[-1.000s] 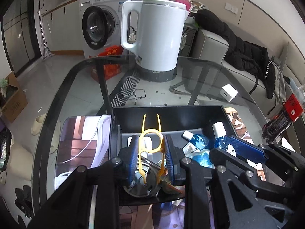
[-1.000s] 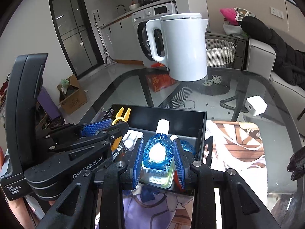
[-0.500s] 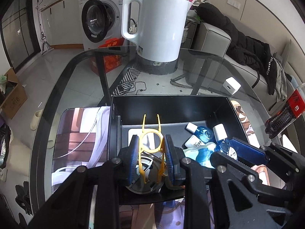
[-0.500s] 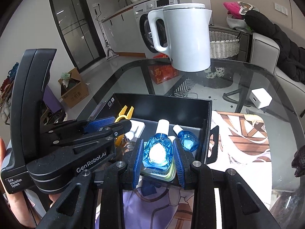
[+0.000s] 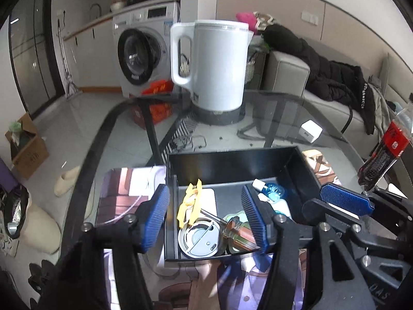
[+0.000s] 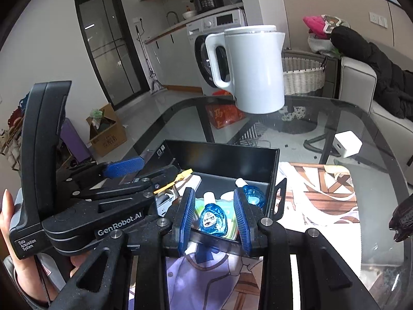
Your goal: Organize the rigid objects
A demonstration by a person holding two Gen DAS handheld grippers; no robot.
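A black bin (image 5: 232, 165) is holding a yellow clip (image 5: 189, 202), a silver lid (image 5: 200, 240) and blue bottles (image 6: 213, 219) with white caps. Blue ribbed pads (image 5: 155, 219) are lining the black grippers. A white kettle (image 5: 214, 69) is sitting on a dark grey base (image 5: 219, 116). A mat (image 6: 317, 193) is showing brown, white and purple artwork.
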